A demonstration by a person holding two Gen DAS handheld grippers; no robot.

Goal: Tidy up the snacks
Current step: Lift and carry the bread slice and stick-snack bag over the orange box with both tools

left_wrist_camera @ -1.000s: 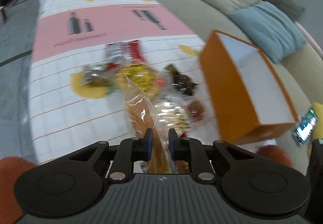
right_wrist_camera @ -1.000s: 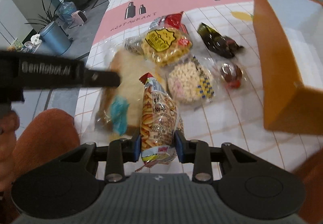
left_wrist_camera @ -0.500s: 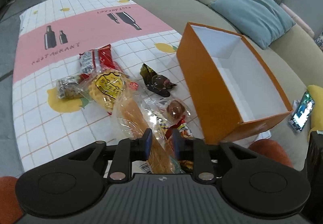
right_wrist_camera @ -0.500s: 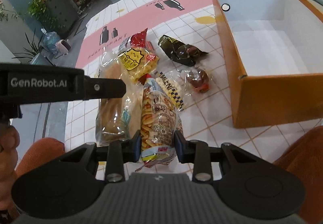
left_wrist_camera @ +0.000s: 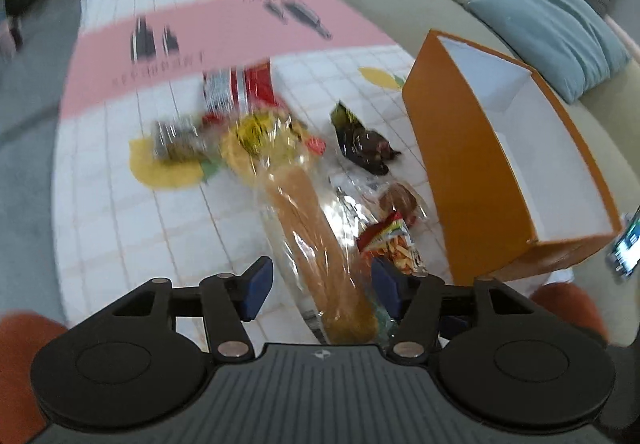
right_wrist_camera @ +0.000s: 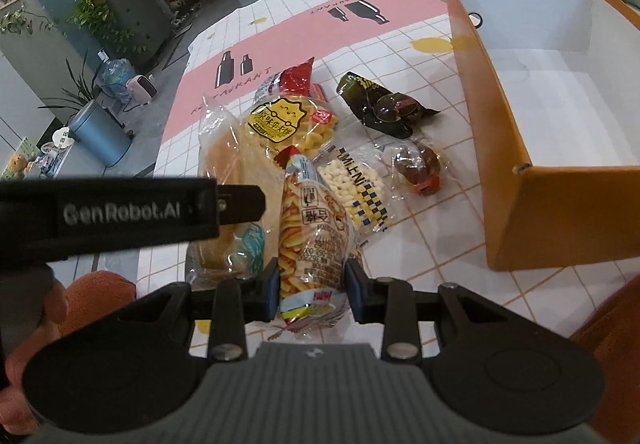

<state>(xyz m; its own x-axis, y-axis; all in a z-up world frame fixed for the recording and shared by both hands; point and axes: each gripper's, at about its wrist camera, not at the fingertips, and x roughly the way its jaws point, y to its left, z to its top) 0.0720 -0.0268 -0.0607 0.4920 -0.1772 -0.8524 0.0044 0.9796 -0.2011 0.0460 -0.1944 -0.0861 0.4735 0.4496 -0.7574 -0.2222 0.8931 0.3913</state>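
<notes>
My left gripper (left_wrist_camera: 320, 286) is open, its jaws either side of a long bread loaf in a clear bag (left_wrist_camera: 316, 240) that lies on the table. My right gripper (right_wrist_camera: 312, 290) is shut on a bag of orange stick snacks (right_wrist_camera: 312, 228), held just above the table. The left gripper's black body (right_wrist_camera: 120, 210) crosses the right wrist view. An open orange box with a white inside (right_wrist_camera: 560, 116) stands to the right; it also shows in the left wrist view (left_wrist_camera: 496, 160). It holds nothing.
Loose snacks lie on the checked tablecloth (right_wrist_camera: 420, 256): a yellow puff bag (right_wrist_camera: 288, 124), a red packet (right_wrist_camera: 296, 78), a dark wrapped sweet (right_wrist_camera: 380, 108), a white pellet bag (right_wrist_camera: 356, 184), a small brown sweet (right_wrist_camera: 420, 164). A sofa with cushions (left_wrist_camera: 552, 24) lies behind.
My left gripper has opened and let go of the bread loaf, which now lies between its jaws. My right gripper still holds the stick snack bag and has shifted only slightly.
</notes>
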